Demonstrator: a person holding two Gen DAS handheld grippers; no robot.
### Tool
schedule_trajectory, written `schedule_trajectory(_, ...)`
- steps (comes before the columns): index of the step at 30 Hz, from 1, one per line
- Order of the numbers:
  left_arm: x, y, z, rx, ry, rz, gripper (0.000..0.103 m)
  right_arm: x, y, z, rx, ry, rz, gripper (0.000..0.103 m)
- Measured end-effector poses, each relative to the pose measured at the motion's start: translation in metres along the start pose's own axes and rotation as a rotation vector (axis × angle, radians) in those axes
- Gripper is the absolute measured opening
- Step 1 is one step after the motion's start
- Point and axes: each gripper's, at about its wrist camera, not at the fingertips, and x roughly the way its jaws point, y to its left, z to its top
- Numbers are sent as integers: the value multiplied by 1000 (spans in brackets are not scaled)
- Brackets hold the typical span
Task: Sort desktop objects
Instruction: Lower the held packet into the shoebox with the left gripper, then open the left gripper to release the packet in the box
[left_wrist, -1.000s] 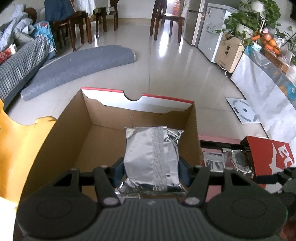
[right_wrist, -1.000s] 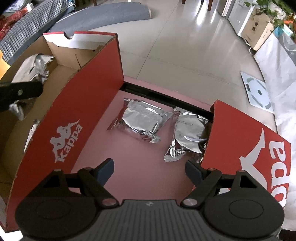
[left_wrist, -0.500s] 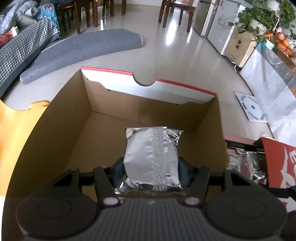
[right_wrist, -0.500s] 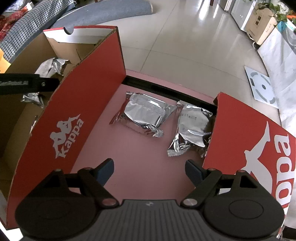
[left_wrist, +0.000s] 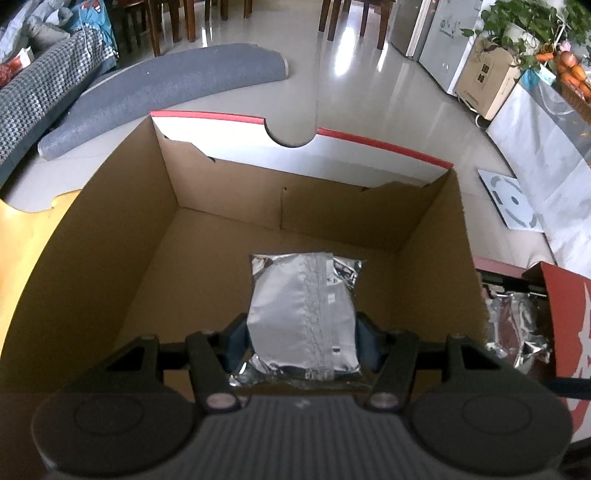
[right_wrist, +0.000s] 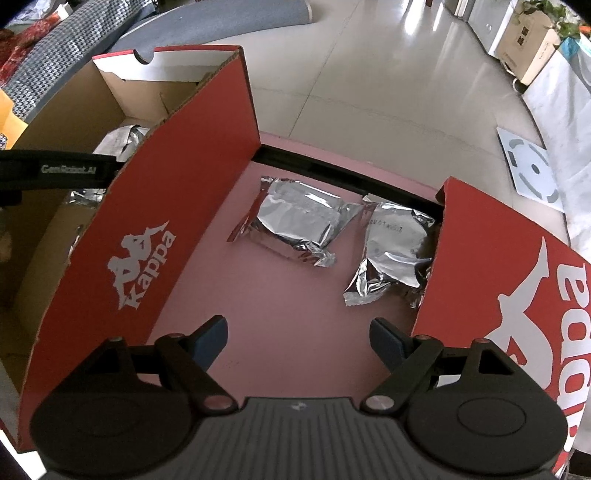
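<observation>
The left gripper (left_wrist: 301, 332) is clamped on a foil pouch (left_wrist: 303, 314), held inside the open box (left_wrist: 110, 236) above its floor. The right gripper (right_wrist: 297, 338) has its jaws apart and empty over the pink table (right_wrist: 280, 306), with two pouches (right_wrist: 295, 218) lying farther off between the box wall and a red lid (right_wrist: 498, 266). A release from this height could let the pouch tumble or land on edge. The soft foil may also cling to a pad on release.

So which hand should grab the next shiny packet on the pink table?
Probably the right. The right gripper is open and empty, facing two packets on the table. The left gripper is shut on a packet over the box.
</observation>
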Motion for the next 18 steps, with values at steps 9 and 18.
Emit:
schedule_trajectory(9,13,1,0,-1,38,2,57,1,0,-2,1,10,10,84)
schedule_trajectory(18,21,-4,-2,24,47,14,57,2,1,-3,3,13,12,84)
